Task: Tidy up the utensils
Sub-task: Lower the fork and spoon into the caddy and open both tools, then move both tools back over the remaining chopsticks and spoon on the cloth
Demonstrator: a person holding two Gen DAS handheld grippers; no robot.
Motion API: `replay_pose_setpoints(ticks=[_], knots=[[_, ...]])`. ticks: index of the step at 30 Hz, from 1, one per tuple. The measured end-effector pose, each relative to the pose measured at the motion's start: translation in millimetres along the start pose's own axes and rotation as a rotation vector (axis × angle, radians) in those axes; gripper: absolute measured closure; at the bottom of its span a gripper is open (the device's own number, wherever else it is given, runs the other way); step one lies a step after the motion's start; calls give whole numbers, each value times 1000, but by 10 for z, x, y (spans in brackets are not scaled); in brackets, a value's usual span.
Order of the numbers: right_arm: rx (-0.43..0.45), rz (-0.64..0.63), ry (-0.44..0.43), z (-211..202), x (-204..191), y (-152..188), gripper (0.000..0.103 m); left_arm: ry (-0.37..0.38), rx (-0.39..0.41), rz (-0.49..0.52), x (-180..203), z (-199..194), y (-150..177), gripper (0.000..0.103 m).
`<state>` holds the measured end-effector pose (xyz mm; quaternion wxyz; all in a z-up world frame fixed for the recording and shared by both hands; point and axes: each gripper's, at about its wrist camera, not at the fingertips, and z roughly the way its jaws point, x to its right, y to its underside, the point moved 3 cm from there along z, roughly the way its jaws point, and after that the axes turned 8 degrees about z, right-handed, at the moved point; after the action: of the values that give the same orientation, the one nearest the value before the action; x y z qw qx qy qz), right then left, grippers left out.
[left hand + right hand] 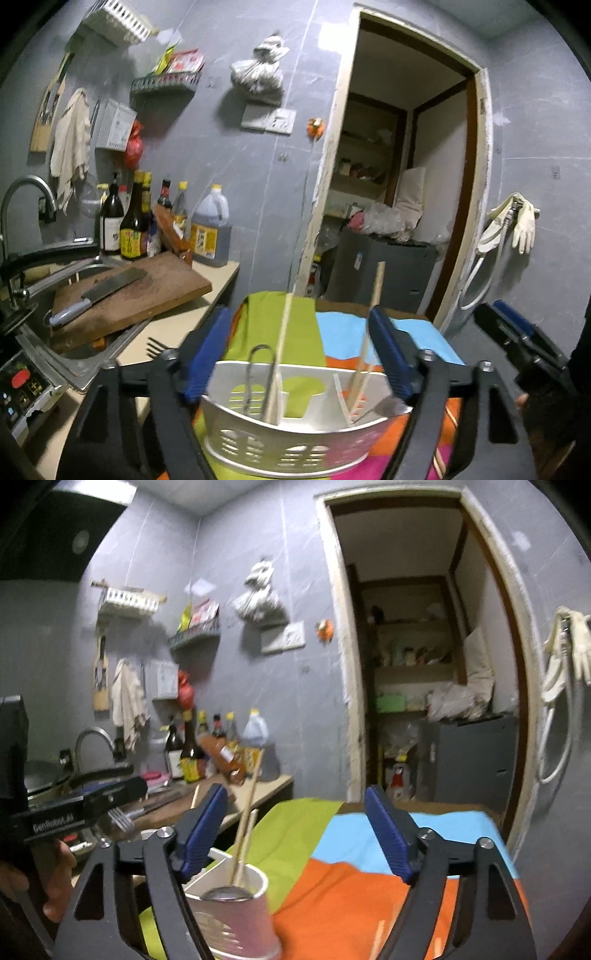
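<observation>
On the left, the wooden cutting board [147, 291] overhangs the sink [74, 354], one cleaver [99, 291] on it and one metal fork [155, 347] beside it. The left gripper [299, 358] stands spread wide around the white slotted three-compartment plastic caddy [291, 439] on the multicoloured cloth [343, 332], which holds three wooden chopsticks [282, 350] and one spoon [388, 406]. The right gripper [303, 834] gapes empty above the cloth, caddy at its left finger.

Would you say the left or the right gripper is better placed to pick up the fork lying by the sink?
Probably the left gripper: the fork lies just beyond its left finger. It is open and empty. The right gripper sits farther right, over the cloth.
</observation>
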<state>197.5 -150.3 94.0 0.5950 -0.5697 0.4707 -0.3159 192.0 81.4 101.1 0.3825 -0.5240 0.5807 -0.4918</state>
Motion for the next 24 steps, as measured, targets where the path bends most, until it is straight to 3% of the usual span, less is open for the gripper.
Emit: replay_pose_setpoints(ticks=[4, 7, 15, 24], knots=[[51, -23, 59, -300, 175, -87, 8, 31, 17, 18, 220, -34, -13, 18], [62, -38, 91, -469, 296, -109, 2, 63, 13, 34, 406, -35, 5, 16], [43, -67, 175, -754, 641, -16, 0, 134, -27, 94, 914, 38, 178, 12], [-70, -72, 255, -837, 1072, 266, 0, 174, -134, 167, 1335, 200, 502, 12]])
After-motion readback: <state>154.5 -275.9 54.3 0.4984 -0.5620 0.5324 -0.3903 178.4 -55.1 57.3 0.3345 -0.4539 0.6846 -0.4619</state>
